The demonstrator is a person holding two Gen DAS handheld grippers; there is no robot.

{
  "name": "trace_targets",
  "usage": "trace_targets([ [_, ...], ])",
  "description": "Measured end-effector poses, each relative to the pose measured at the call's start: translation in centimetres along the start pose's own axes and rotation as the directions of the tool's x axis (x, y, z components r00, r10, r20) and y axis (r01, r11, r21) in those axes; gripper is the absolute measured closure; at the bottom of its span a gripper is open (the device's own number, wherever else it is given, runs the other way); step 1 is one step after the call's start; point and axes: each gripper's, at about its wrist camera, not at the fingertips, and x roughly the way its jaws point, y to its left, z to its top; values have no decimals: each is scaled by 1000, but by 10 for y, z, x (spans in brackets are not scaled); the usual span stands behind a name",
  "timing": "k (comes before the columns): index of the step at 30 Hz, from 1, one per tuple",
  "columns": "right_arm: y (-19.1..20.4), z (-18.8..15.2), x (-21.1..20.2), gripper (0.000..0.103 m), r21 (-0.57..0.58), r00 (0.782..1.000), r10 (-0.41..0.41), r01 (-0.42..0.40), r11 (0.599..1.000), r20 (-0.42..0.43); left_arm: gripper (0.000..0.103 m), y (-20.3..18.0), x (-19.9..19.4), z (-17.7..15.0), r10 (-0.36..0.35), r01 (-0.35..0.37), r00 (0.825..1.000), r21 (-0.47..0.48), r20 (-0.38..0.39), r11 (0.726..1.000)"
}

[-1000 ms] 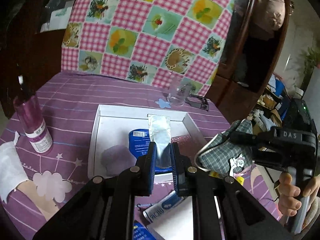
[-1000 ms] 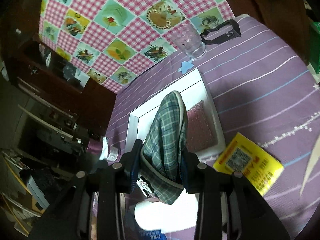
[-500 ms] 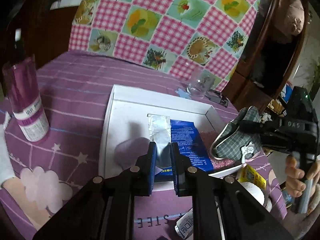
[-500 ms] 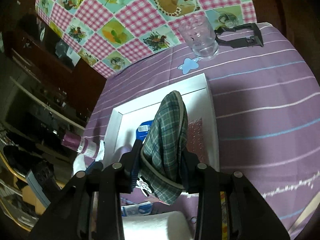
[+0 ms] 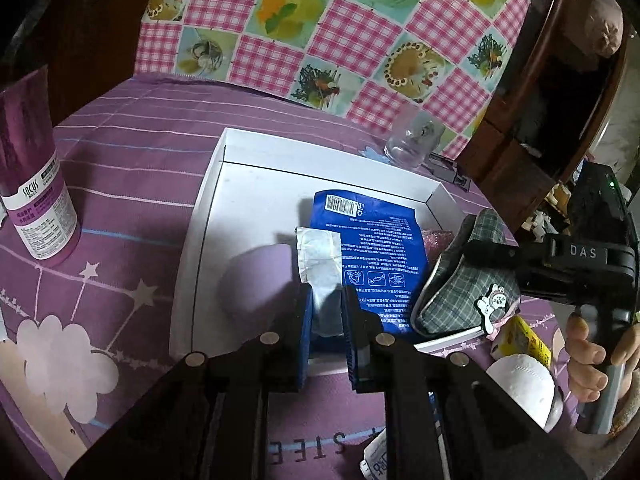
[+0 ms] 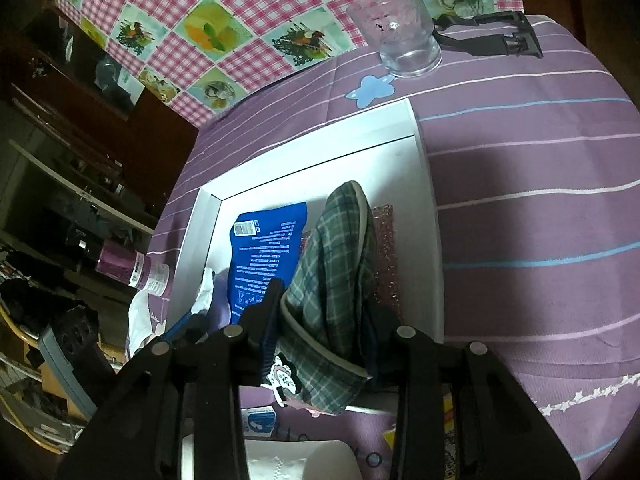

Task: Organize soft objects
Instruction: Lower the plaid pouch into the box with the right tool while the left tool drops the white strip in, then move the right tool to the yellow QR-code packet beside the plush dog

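Left gripper (image 5: 325, 322): black two-finger tool with blue pads, jaws pinching the near end of a folded white and silvery packet (image 5: 320, 258) that reaches out over the tray.
Right gripper (image 6: 320, 320): jaws clamped on either side of a green plaid fabric slipper (image 6: 332, 264); the slipper stands on edge, toe pointing to the far side, over the right part of the tray.
Slipper detail: a small white cartoon charm (image 6: 285, 380) hangs at its near end.
Tray: shallow white rectangular cardboard tray (image 5: 200, 216) resting on the purple striped tablecloth (image 6: 520, 200).
Tray contents: a flat blue printed pouch with a barcode (image 5: 368, 240) in the middle, a pale lilac rounded soft lump (image 5: 256, 280) to its left, a pink glittery pad (image 6: 386, 256) at the right side, below the slipper.
Left of tray: a purple bottle with a white label (image 5: 34, 200), standing upright, well apart from the tray.
Far side: a clear drinking glass (image 6: 400, 36) beside a black clip-like tool (image 6: 492, 36), both just beyond the tray.
Near right: a white rounded soft object (image 5: 520, 384) and a yellow printed packet (image 5: 528, 340) lying outside the tray.
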Motion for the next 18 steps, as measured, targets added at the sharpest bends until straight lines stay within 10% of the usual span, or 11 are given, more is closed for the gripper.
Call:
trace_targets([
  [4,-4,-1,-4,54,41,998,-2,-1,999,59,82,-5,-3,-1,17,-17,1000,15,2,1000],
  [8,9,-4,-28,36,-43,982,-30,39,998,189,50,-7,-12,0,19,-19,999,13,34,1000],
  [18,22,-13,-63,30,-79,965,-105,127,989,241,32,-37,-47,-4,72,-102,975,138,209,985],
])
